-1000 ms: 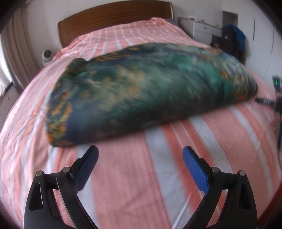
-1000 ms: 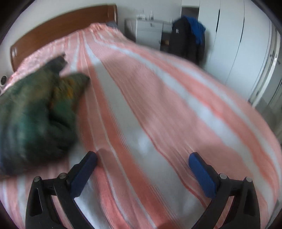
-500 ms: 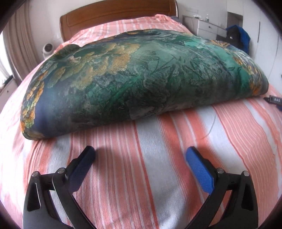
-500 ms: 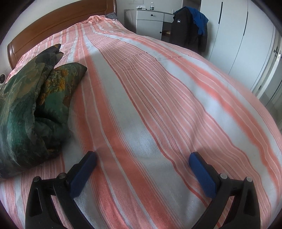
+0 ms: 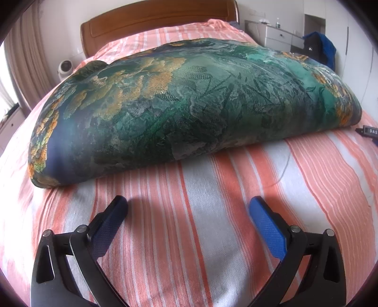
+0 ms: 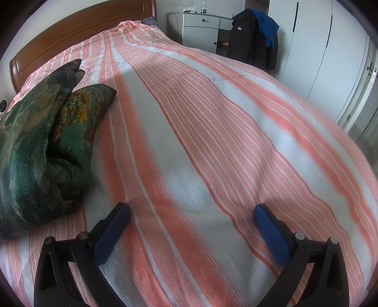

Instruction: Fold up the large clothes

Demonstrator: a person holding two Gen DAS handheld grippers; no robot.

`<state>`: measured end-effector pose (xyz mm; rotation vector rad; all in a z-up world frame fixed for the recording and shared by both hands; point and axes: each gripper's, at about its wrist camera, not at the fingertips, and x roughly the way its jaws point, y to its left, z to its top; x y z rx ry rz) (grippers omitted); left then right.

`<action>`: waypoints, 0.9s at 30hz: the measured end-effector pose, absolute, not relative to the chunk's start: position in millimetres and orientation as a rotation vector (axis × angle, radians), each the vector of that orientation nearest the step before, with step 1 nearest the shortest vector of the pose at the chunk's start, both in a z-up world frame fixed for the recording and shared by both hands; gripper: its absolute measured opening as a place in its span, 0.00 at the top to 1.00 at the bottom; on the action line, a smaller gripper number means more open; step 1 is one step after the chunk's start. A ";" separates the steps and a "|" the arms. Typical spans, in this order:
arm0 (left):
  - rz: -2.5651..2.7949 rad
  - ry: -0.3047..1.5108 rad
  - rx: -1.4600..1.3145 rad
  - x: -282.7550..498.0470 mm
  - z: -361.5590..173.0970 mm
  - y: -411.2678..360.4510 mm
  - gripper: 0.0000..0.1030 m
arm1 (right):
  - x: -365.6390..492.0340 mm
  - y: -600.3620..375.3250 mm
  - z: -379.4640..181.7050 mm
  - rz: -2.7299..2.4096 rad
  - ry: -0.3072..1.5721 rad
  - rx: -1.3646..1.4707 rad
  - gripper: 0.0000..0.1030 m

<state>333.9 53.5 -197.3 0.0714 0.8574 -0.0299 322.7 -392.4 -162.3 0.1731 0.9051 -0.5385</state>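
A large green and blue quilt with gold flower patterns (image 5: 179,104) lies folded in a thick bundle across the striped bed. My left gripper (image 5: 189,207) is open and empty, low over the sheet just in front of the quilt's near edge. In the right wrist view the quilt's end (image 6: 47,132) sits at the left, showing its folded layers. My right gripper (image 6: 191,212) is open and empty over bare sheet, to the right of that end.
The bed has an orange, white and grey striped sheet (image 6: 212,118) and a wooden headboard (image 5: 156,21). A small black device (image 5: 368,131) lies on the sheet by the quilt's right end. A dresser (image 6: 200,28), hanging jackets (image 6: 255,40) and white wardrobes (image 6: 314,47) stand beyond the bed.
The left gripper has come closer to the quilt's near edge and steadied. The right view has steadied from blur and shifted little. Both grippers stay open.
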 end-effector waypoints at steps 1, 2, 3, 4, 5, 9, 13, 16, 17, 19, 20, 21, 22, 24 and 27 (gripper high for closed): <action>-0.030 0.856 0.070 333.3 -197.3 53.9 0.00 | 322.2 -392.2 -162.1 -0.539 0.905 0.173 0.00; -0.031 0.856 0.069 333.4 -197.5 53.7 0.00 | 322.6 -392.5 -162.3 -0.538 0.905 0.173 0.00; -0.031 0.855 0.068 335.5 -198.0 53.8 0.00 | 322.6 -392.5 -162.3 -0.538 0.905 0.173 0.00; -0.031 0.854 0.068 337.1 -198.4 53.6 0.00 | 322.5 -392.5 -162.2 -0.538 0.905 0.173 0.00; -0.031 0.854 0.067 337.0 -198.6 53.7 0.00 | 322.7 -392.5 -162.3 -0.538 0.905 0.173 0.00; -0.032 0.854 0.067 337.0 -198.7 54.0 0.00 | 322.8 -392.6 -162.4 -0.538 0.905 0.173 0.00; -0.032 0.854 0.067 337.0 -198.7 54.0 0.00 | 322.4 -392.5 -162.2 -0.538 0.905 0.173 0.00; -0.032 0.854 0.067 337.0 -198.7 54.0 0.00 | 322.7 -392.7 -162.4 -0.538 0.905 0.173 0.00; -0.032 0.854 0.067 337.1 -198.8 53.9 0.00 | 322.8 -392.7 -162.5 -0.538 0.905 0.173 0.00; -0.032 0.854 0.067 337.2 -198.8 54.0 0.00 | 322.7 -392.7 -162.4 -0.538 0.905 0.173 0.00; -0.032 0.854 0.067 337.2 -198.8 54.0 0.00 | 322.6 -392.7 -162.4 -0.538 0.905 0.174 0.00; -0.032 0.854 0.067 337.2 -198.8 54.0 0.00 | 322.9 -392.8 -162.5 -0.538 0.905 0.173 0.00; -0.032 0.854 0.067 337.2 -198.8 54.0 0.00 | 322.7 -392.8 -162.5 -0.538 0.905 0.174 0.00; -0.032 0.854 0.067 337.2 -198.8 54.0 0.00 | 322.9 -392.8 -162.6 -0.538 0.905 0.174 0.00; -0.032 0.854 0.067 337.2 -198.8 54.0 0.00 | 322.9 -392.8 -162.6 -0.538 0.905 0.174 0.00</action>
